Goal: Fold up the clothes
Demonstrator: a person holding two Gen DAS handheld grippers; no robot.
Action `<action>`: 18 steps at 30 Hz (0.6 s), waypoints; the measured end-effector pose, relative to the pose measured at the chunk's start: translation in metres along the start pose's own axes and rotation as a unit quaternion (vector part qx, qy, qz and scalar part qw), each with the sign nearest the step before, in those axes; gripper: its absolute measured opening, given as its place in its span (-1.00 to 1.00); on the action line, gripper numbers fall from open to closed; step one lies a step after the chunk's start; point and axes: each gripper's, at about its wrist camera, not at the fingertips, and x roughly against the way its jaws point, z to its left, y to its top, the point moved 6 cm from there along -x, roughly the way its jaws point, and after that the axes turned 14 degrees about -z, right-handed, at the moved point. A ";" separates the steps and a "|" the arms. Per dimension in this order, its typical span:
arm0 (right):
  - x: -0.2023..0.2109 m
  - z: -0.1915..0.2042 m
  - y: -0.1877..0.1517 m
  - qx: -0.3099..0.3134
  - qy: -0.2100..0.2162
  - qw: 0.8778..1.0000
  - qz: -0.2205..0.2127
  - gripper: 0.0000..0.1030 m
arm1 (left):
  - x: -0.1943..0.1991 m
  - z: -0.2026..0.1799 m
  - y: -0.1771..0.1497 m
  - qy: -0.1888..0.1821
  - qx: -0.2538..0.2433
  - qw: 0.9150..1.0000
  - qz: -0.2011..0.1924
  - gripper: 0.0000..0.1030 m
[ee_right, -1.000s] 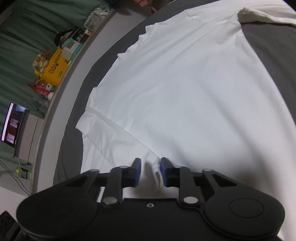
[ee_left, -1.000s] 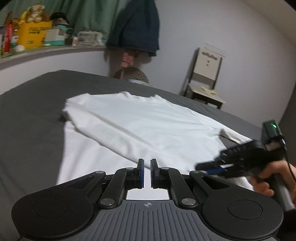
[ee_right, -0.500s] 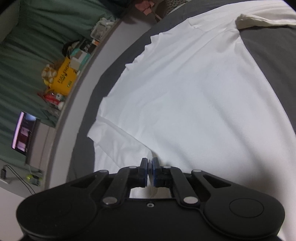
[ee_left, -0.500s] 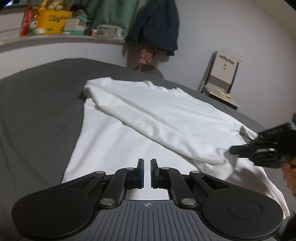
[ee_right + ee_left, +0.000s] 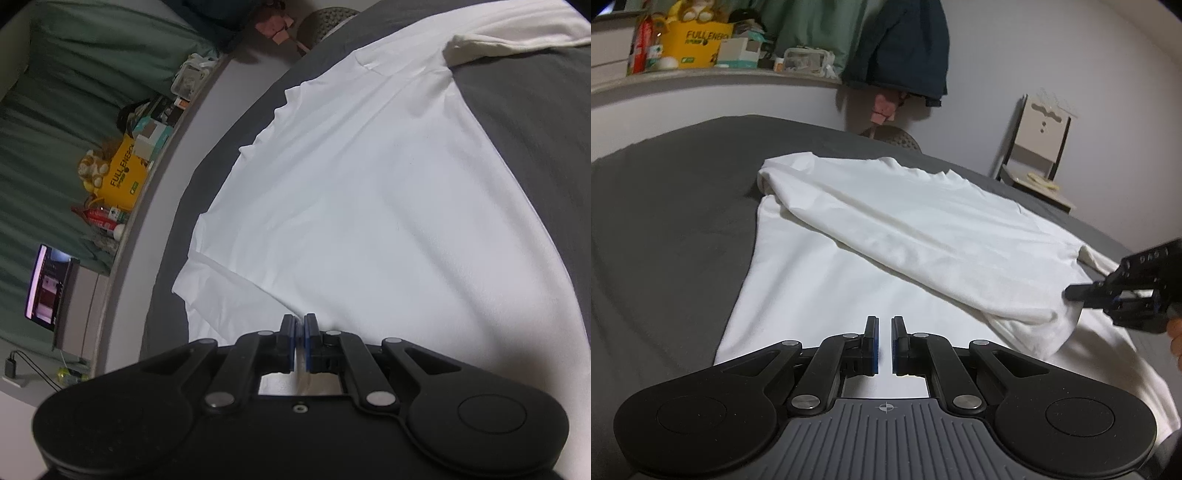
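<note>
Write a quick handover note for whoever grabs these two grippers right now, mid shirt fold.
Left gripper: shut, nothing between the pads, low over the near part of the white long-sleeved shirt.
Right gripper: shut on the shirt, pinching a bit of fabric at the end of the folded-over sleeve.
Shirt lies spread flat on the dark grey bed. One sleeve is folded diagonally across the body; the other sleeve lies out to the side on the bed.
Done: first sleeve brought in.
Left: probably place what the right gripper holds, fold in the other sleeve, then fold the body.
</note>
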 end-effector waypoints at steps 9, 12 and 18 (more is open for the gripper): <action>0.006 -0.020 0.022 -0.035 -0.029 0.997 -0.056 -0.90 | 0.003 0.001 -0.002 0.011 -0.007 1.000 0.002 -0.93; 0.002 -0.026 0.025 -0.045 -0.040 0.996 -0.068 -0.90 | 0.005 0.003 0.000 0.024 -0.017 1.000 -0.003 -0.93; 0.004 -0.029 0.032 -0.041 -0.055 0.993 -0.095 -0.90 | 0.012 0.014 0.019 0.088 -0.089 0.992 -0.022 -0.93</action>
